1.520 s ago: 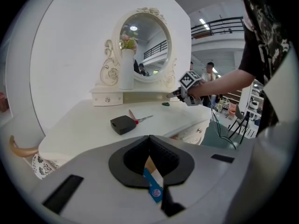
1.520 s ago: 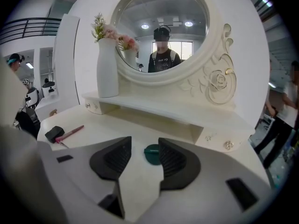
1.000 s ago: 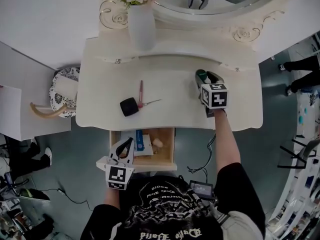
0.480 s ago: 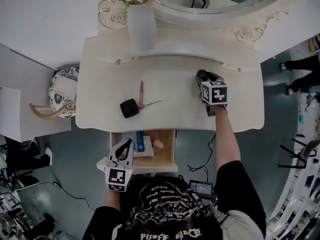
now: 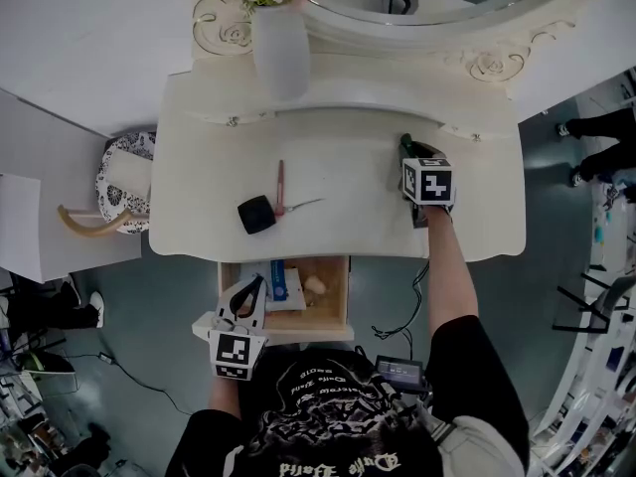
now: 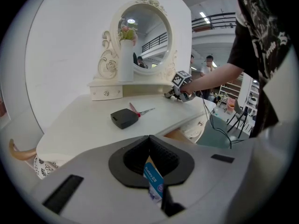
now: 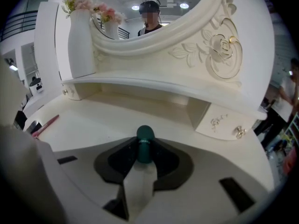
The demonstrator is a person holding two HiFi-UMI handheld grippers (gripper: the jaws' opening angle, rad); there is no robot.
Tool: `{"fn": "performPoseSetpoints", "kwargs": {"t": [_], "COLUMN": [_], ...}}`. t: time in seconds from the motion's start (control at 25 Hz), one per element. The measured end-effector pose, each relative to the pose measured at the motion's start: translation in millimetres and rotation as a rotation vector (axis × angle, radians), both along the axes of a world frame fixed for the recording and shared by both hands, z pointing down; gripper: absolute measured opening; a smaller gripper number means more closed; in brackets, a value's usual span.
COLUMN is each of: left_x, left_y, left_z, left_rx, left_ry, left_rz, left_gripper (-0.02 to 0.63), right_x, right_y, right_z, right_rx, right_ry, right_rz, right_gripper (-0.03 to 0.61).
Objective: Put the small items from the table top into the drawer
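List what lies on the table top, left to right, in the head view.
Black case → pink-handled scissors → green-capped tube, held in the right claw, whose jaws have just been closing on it.

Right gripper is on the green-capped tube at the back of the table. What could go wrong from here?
The right gripper has just been closing its jaws on the green-capped tube, gripping near the cap end; the round body might slip or swing when lifted. The drawer is only partly open, and the left gripper hangs over its left side, so the two grippers could collide at the drop.
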State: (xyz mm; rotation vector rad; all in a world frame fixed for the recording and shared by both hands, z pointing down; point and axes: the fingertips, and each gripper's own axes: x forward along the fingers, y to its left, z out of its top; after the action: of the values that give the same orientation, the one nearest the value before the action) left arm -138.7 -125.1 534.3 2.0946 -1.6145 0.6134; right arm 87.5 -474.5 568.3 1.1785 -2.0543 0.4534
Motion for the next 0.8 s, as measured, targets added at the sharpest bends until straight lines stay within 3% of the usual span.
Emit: {"fn": "performPoseSetpoints", "kwargs": {"t": [0.36, 0.8], "left_x": [-4, -8], "left_y": [2, 4], "left_z": [1, -6], "left_rx": [-0.003, 0.031], "left_ry": [-0.007, -0.010], "left_rz": [0.004, -0.021], "left_gripper": [0.015, 0.015], "right_x": [12, 13], "right_y": [-2, 14], "right_z": [-4, -35], "right_rx": [0.050, 0.125], "right_ry": [0.049, -0.016], "right_rz": [0.019, 0.012], "right_gripper": [0.064, 0.063]}}
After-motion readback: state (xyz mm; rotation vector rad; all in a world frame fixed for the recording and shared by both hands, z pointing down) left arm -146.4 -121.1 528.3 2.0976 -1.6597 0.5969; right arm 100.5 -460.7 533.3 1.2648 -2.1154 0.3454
